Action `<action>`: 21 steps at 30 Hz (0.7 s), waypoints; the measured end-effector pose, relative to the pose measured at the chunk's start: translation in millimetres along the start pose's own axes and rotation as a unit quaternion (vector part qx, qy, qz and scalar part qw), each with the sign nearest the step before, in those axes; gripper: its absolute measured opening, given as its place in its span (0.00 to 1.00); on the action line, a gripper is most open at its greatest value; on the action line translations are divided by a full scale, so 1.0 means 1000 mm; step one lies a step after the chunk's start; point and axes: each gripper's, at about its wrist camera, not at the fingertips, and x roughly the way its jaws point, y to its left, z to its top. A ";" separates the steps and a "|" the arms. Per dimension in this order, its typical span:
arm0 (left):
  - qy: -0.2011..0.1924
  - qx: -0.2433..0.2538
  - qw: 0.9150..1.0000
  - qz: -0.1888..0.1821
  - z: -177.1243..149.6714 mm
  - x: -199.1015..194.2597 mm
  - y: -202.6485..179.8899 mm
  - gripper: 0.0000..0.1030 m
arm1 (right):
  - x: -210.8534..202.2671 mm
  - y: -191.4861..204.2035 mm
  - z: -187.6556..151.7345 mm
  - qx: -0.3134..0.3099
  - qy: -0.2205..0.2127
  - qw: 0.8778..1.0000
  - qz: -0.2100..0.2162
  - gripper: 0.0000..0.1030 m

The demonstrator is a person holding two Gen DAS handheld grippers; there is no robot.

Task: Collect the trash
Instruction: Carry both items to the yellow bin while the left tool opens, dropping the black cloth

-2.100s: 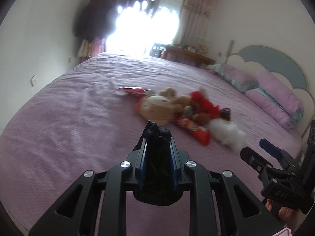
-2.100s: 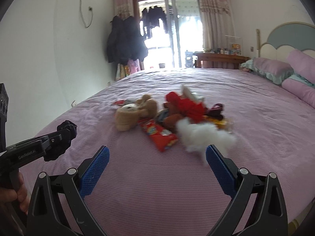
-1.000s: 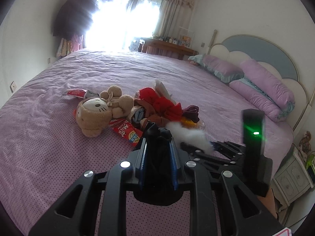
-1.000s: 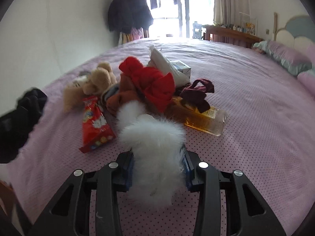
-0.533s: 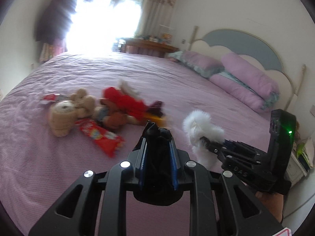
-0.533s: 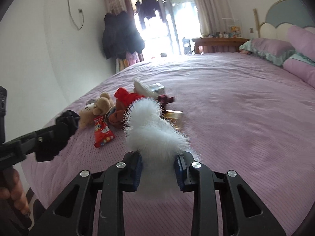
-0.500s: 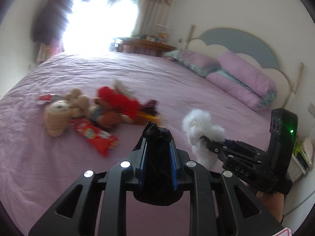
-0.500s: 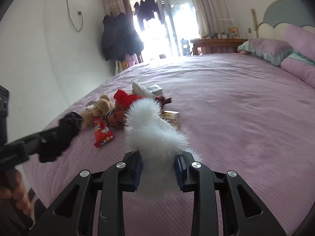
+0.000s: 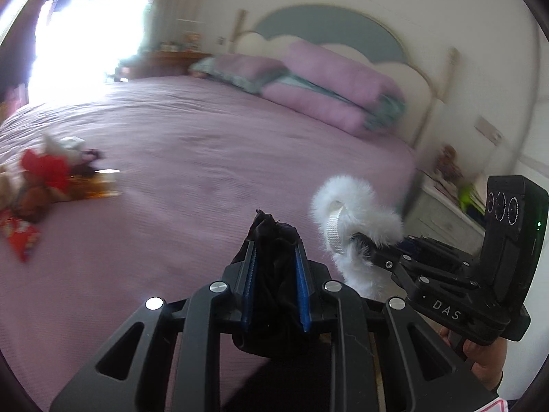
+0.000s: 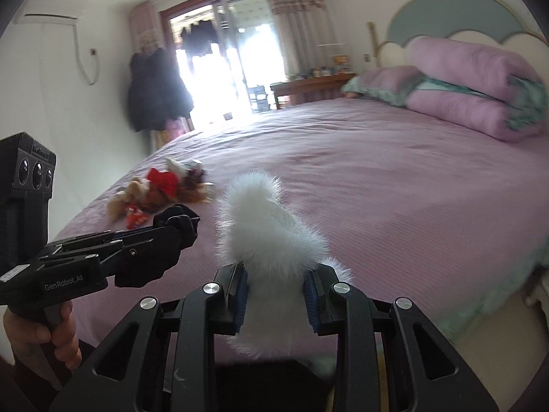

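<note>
**Both hands loaded, carrying off the bed**

The left hand-held gripper (image 9: 276, 261) is clamped tight on a bunched piece of black cloth (image 9: 274, 240), which pokes out past the blue pads and fills the gap between them. The right hand-held gripper (image 10: 277, 292) is pinched on a white fluffy item (image 10: 264, 219), a furry thing with a strip of white webbing showing through it in the left wrist view; its jaws have just been closing further, and the fur is squeezed firmly between them.

Both pieces hang in the air above the near edge of the purple bed (image 10: 394, 189), side by side and close together. The rest of the heap (image 10: 161, 189) lies far off to the left on the bedspread: a tan plush toy, something red, a red snack wrapper (image 9: 19, 237) and what looks like a clear bottle, all blurred.

No bin or bag shows in either view, so I cannot tell where the load is headed. My advice for the carry: keep both grips squeezed, since fur compresses and may slip, and cloth can slide out if the pads ease. Hold the two grippers apart enough that the fluff does not snag on the other frame. Keep the load low and level until the drop place is in sight, then release one at a time. The bedside cabinet (image 9: 442, 206) on the right is cluttered; steer clear of it.
</note>
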 end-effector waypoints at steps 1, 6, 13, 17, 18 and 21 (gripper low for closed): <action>0.006 0.008 1.000 -0.009 -0.002 0.005 -0.009 0.20 | -0.008 -0.009 -0.005 0.008 0.001 1.000 -0.010 0.27; 0.041 0.049 0.996 -0.055 -0.014 0.037 -0.060 0.20 | -0.037 -0.040 -0.033 0.025 0.010 0.998 -0.064 0.27; 0.106 0.091 0.985 -0.102 -0.039 0.078 -0.109 0.20 | -0.069 -0.086 -0.077 0.069 0.034 0.990 -0.120 0.27; 0.145 0.109 0.976 -0.122 -0.059 0.104 -0.130 0.20 | -0.078 -0.108 -0.103 0.096 0.053 0.983 -0.146 0.27; 0.155 0.112 0.973 -0.128 -0.064 0.112 -0.135 0.20 | -0.078 -0.115 -0.111 0.107 0.062 0.981 -0.151 0.27; 0.183 0.120 0.966 -0.138 -0.078 0.136 -0.148 0.20 | -0.080 -0.129 -0.126 0.125 0.075 0.976 -0.162 0.27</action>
